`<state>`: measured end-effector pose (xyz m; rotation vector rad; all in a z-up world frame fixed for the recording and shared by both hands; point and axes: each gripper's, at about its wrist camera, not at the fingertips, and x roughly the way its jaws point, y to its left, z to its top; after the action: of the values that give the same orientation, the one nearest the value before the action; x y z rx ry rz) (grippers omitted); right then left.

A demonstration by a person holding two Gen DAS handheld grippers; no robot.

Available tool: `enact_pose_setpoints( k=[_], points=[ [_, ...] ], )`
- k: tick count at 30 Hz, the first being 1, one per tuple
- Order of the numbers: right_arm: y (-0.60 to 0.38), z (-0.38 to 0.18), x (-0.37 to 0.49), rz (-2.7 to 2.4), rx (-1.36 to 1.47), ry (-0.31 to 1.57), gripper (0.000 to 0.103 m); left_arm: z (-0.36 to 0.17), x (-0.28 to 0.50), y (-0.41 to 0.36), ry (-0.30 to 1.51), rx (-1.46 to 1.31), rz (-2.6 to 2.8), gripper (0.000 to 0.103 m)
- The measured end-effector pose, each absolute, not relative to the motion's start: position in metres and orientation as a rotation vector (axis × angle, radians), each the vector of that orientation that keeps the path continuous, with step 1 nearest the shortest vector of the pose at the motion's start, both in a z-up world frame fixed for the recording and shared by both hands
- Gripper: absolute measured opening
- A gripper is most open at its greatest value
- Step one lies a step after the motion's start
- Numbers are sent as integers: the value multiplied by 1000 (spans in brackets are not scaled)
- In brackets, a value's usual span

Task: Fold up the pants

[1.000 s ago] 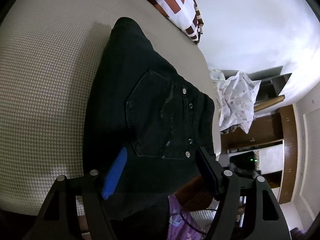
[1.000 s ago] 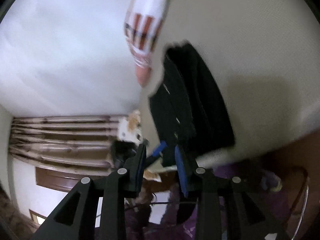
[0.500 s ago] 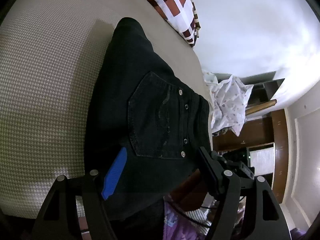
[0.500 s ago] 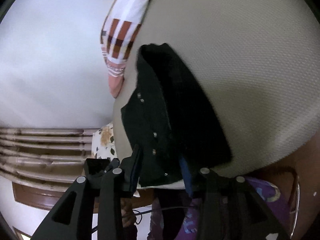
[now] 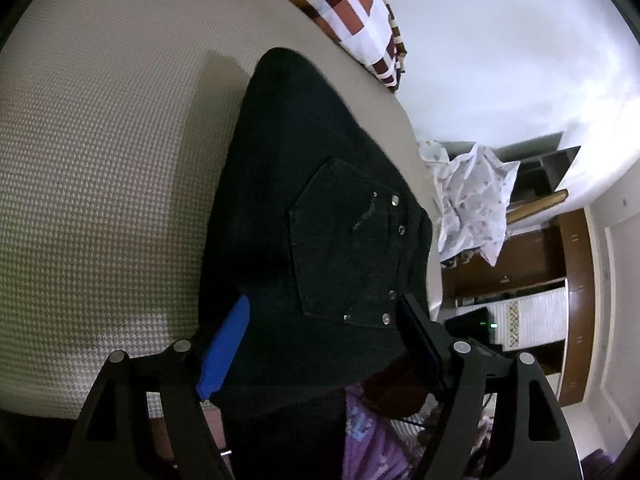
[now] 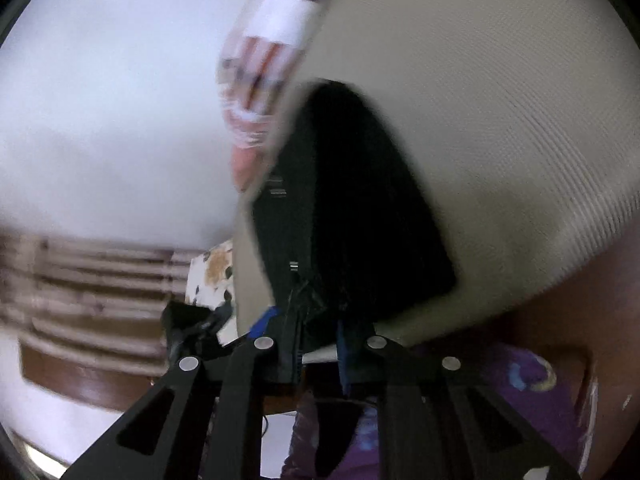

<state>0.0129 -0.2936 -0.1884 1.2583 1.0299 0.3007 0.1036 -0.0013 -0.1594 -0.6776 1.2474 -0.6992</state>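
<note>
A pair of black pants (image 5: 320, 208) is seen lying folded on a beige textured bed cover (image 5: 100, 160), running from the lower middle of the left wrist view up toward its upper middle, with a back pocket (image 5: 344, 248) and its metal studs facing up at the right of centre. The left gripper (image 5: 320, 328) is held at the bottom of that view with its fingers spread wide, the blue pad (image 5: 224, 348) lying over the near edge of the pants at the lower left and the dark finger at the lower right beside the pocket; nothing is pinched between them. In the blurred right wrist view the pants (image 6: 360, 220) fill the centre of the frame, and the right gripper (image 6: 316, 332) is seen at the bottom closing on the near edge of the cloth, which sits between its nearly joined fingers. A checked pillow (image 5: 348, 12) is set at the upper middle beyond the pants, and a patterned cloth (image 5: 472, 196) is draped at the right.
</note>
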Motion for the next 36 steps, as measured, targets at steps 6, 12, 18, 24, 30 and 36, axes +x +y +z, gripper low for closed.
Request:
enact_pose_setpoints(
  k=[6, 12, 18, 24, 30, 36],
  points=[
    [-296, -195, 14, 320, 1300, 1034, 12, -160, 104, -6, 1234, -660, -691, 76],
    [-301, -178, 14, 344, 1223, 1039, 18, -161, 104, -10, 1224, -653, -680, 76],
    [-319, -152, 16, 271, 1089, 1024, 38, -164, 103, -6, 1223, -667, -680, 76],
    [-342, -141, 37, 237, 1015, 1028, 70, -165, 99, -1, 1211, -670, -668, 77],
    [-320, -144, 77, 296, 823, 1082, 78, -158, 99, -4, 1202, -665, -670, 77],
    [-312, -155, 115, 387, 687, 1134, 78, -133, 104, 13, 1146, -534, -653, 77]
  ],
)
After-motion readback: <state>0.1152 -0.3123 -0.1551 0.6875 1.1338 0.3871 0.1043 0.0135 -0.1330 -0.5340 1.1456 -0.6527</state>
